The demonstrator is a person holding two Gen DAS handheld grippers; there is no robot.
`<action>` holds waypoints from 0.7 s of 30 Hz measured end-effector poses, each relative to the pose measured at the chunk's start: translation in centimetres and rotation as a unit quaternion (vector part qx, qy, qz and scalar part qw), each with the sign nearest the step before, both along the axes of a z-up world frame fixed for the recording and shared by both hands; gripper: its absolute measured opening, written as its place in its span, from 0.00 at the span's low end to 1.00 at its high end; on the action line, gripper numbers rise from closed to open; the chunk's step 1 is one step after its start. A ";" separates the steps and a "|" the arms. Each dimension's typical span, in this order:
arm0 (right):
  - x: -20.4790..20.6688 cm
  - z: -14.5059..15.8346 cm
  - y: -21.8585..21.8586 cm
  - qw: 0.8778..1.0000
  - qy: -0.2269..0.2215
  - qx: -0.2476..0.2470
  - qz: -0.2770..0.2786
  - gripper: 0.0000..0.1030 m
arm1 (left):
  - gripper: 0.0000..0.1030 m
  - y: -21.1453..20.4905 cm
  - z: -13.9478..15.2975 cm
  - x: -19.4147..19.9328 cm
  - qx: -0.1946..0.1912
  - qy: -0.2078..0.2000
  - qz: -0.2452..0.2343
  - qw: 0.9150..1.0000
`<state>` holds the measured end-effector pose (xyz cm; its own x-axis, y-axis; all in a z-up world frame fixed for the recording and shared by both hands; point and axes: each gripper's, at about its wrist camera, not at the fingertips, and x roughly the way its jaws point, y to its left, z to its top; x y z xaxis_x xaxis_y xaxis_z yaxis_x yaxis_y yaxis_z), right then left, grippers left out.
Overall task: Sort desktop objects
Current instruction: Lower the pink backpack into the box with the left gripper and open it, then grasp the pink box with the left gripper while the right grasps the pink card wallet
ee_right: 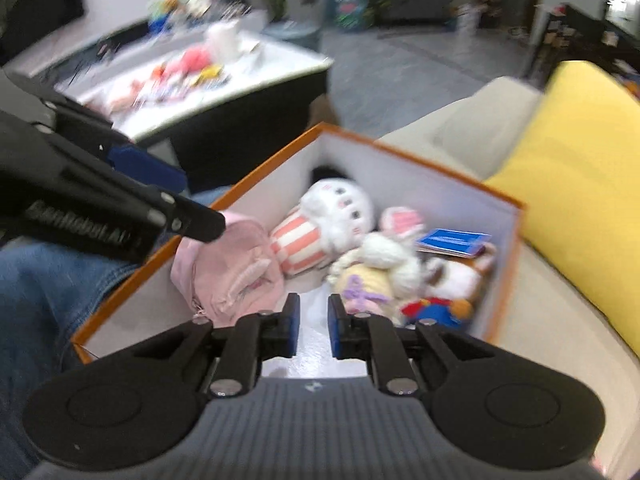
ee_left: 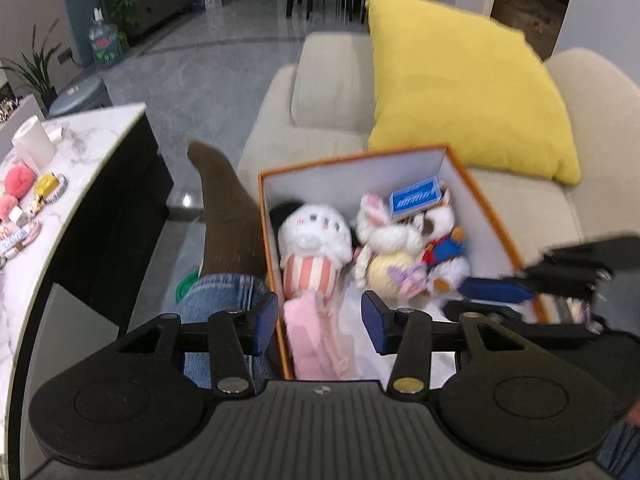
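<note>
An orange-rimmed cardboard box (ee_left: 352, 160) stands on the beige sofa, also in the right wrist view (ee_right: 420, 160). It holds a white plush with a striped body (ee_left: 312, 248), a bunny plush (ee_left: 384, 236), a brown-and-white plush (ee_left: 444, 248), a blue card box (ee_left: 416, 196) and a pink pouch (ee_left: 312, 336). My left gripper (ee_left: 320, 320) is open and empty above the box's near left edge. My right gripper (ee_right: 312, 326) is open and empty over the box's near end; it also shows in the left wrist view (ee_left: 496, 292).
A marble-top table (ee_left: 80, 148) at the left carries small toys, a pink ball (ee_left: 18, 182) and a paper roll (ee_left: 34, 144). A yellow cushion (ee_left: 464, 88) leans on the sofa behind the box. A person's jeans leg and brown sock (ee_left: 228, 216) lie between table and box.
</note>
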<state>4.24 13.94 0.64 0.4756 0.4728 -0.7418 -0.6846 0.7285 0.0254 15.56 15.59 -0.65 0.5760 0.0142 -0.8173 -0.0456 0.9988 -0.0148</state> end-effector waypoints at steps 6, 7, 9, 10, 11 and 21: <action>-2.6 2.4 -7.7 0.992 -0.019 0.053 -0.109 0.24 | 0.52 -3.7 2.9 -1.7 -0.020 -0.051 -0.051 0.997; -2.9 2.4 -9.0 0.990 -0.017 0.057 -0.126 0.25 | 0.52 -4.7 3.1 -1.9 -0.026 -0.054 -0.065 0.996; -3.5 2.6 -12.1 0.985 -0.016 0.054 -0.165 0.26 | 0.52 -6.7 3.2 -2.1 -0.039 -0.057 -0.089 0.994; -3.8 2.6 -13.3 0.982 -0.017 0.049 -0.179 0.27 | 0.52 -7.9 3.2 -2.0 -0.049 -0.057 -0.105 0.992; -4.1 2.5 -14.7 0.980 -0.018 0.043 -0.195 0.27 | 0.52 -8.8 3.0 -1.9 -0.056 -0.055 -0.116 0.990; -4.6 -0.6 -23.4 0.957 0.003 0.001 -0.289 0.36 | 0.52 -18.4 -2.1 1.6 -0.115 -0.002 -0.182 0.977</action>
<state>-0.31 -9.45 0.08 0.6535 0.1345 -0.7449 -0.1673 0.9854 0.0311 17.13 -2.84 -2.70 0.5123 -0.3762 -0.7721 0.3127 0.9190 -0.2403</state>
